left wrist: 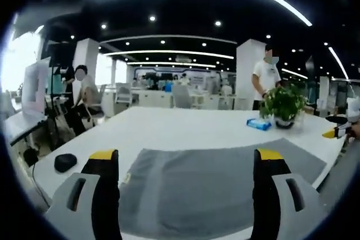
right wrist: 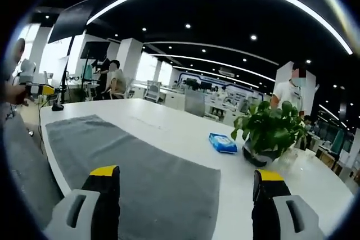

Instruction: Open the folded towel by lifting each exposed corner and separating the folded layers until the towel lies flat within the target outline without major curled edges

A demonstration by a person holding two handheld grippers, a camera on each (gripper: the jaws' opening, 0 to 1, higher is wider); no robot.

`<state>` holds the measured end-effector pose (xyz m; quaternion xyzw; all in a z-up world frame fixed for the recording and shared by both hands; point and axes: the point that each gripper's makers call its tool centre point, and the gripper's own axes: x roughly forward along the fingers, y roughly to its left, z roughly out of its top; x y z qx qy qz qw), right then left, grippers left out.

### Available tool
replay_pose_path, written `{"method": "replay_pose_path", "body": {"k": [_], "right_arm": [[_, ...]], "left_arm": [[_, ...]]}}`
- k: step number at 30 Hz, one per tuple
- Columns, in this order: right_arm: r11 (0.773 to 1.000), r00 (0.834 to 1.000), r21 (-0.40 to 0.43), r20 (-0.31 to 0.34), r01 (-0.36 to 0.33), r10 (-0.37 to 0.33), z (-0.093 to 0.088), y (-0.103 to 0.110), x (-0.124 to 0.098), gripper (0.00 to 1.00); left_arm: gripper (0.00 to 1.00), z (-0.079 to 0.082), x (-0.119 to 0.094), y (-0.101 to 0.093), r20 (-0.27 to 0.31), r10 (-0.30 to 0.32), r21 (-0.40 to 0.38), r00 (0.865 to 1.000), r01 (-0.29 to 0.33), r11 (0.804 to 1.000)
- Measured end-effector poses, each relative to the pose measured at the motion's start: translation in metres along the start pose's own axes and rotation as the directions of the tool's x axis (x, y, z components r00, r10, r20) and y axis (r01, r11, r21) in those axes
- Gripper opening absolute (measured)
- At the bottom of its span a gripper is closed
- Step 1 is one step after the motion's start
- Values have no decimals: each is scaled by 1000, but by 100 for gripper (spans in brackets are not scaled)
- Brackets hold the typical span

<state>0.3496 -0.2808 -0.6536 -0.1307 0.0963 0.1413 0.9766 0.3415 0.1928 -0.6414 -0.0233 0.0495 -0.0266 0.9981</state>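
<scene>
Grey towel (left wrist: 219, 186) lies spread on the white table (left wrist: 169, 125), directly ahead of the left gripper (left wrist: 187, 164) and passing under the gap between its yellow-tipped jaws, which stand wide apart with nothing held. Beyond the towel, ahead and to the right of that gripper, sit a blue packet (left wrist: 259, 123) and a potted plant (left wrist: 283, 105), with a dark round object (left wrist: 65, 162) off to its left near the table edge. In the right gripper view the towel (right wrist: 135, 172) stretches ahead and left of the right gripper (right wrist: 187, 178), whose jaws also stand wide apart and empty; the blue packet (right wrist: 223, 143) and potted plant (right wrist: 270, 130) lie ahead, the plant to the right. The left gripper (right wrist: 40, 89) appears at far left.
</scene>
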Motion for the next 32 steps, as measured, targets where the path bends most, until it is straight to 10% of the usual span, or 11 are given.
{"method": "replay_pose_path", "body": {"k": [11,19,32], "right_arm": [[999,1000,32,22,0,0,2,-5,1,100],[1000,1000,21,15,15,-15,-1,-11,2,100],[1000,1000,2,0,7,-7,-4,-11,2,93]], "left_arm": [[99,4,38,-53,29,-15,53,999,14,999],[99,-18,49,-76,-10,-52,-55,999,51,997],[99,-22,41,-123,-66,-122,119,990,130,984]]}}
